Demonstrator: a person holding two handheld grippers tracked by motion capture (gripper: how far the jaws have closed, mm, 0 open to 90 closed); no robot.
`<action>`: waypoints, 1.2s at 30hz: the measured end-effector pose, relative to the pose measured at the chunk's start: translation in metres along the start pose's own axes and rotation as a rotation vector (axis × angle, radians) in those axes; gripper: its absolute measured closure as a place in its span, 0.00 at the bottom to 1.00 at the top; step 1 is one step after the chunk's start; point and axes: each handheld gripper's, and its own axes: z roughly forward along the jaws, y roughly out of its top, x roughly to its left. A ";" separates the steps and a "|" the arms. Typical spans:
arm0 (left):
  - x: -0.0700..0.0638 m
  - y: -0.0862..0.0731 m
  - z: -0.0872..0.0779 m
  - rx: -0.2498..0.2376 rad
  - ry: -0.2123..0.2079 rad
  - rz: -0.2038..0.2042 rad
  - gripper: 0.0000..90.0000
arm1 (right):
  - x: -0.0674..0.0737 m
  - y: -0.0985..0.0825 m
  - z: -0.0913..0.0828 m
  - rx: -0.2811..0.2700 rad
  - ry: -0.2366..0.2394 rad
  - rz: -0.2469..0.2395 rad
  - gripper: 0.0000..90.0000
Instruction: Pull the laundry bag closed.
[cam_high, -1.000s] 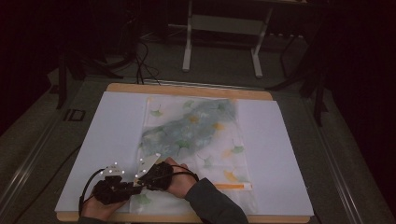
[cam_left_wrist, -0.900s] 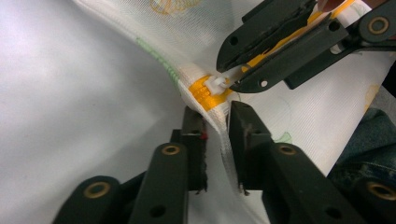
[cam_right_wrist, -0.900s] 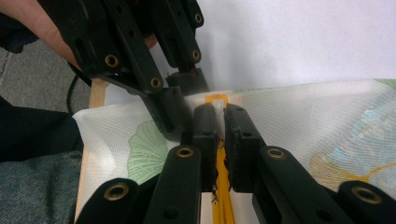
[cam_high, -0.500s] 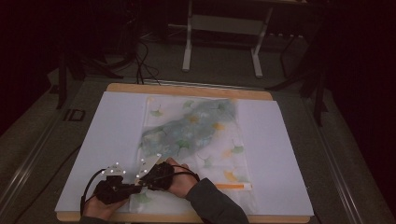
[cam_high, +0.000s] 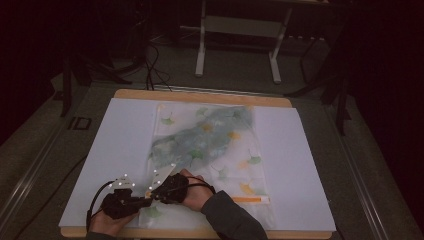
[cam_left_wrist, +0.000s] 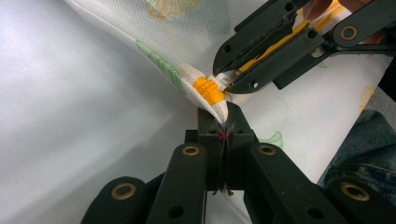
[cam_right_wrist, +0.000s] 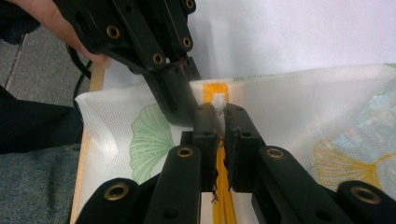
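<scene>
1. We see the worktop (cam_high: 125, 95) spread through the middle of the high view, a wooden board covered by a white sheet (cam_high: 115, 145) that leaves the wood bare along the far and near edges.
2. On that sheet we find a translucent mesh bag (cam_high: 235, 165) printed with green and orange ginkgo leaves, lying flat from the upper centre down to the lower centre of the high view; a grey-blue cloth (cam_high: 210, 135) shows through it in its upper half.
3. Along the bag's near end runs an orange zipper (cam_high: 247, 199), seen as a short bar at the lower centre of the high view and as a yellow band at the bottom centre of the right hand-held gripper's view.
4. We hold the left hand-held gripper (cam_left_wrist: 223, 125) at the lower left of the high view. Its jaws have just been closing and now pinch the bag's corner fabric just below the zipper end, at the centre of its own view.
5. We hold the right hand-held gripper (cam_right_wrist: 220, 112) just right of it, the two nearly touching. Its jaws clamp the small white zipper pull (cam_right_wrist: 219, 99), with only a thin gap showing between them.
6. In the left hand-held gripper's view, the orange zipper slider (cam_left_wrist: 208, 89) sits at the centre, right at the tips of the right one's jaws.
</scene>
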 end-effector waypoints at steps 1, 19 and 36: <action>0.000 0.000 0.000 0.000 0.000 0.000 0.98 | 0.000 -0.001 0.000 0.000 0.003 0.002 0.94; 0.000 0.000 0.000 -0.004 0.004 0.006 0.98 | -0.001 -0.008 0.001 0.007 0.004 0.006 0.94; 0.000 0.000 -0.001 -0.005 0.004 0.011 0.98 | -0.003 -0.015 0.003 0.022 0.002 0.014 0.94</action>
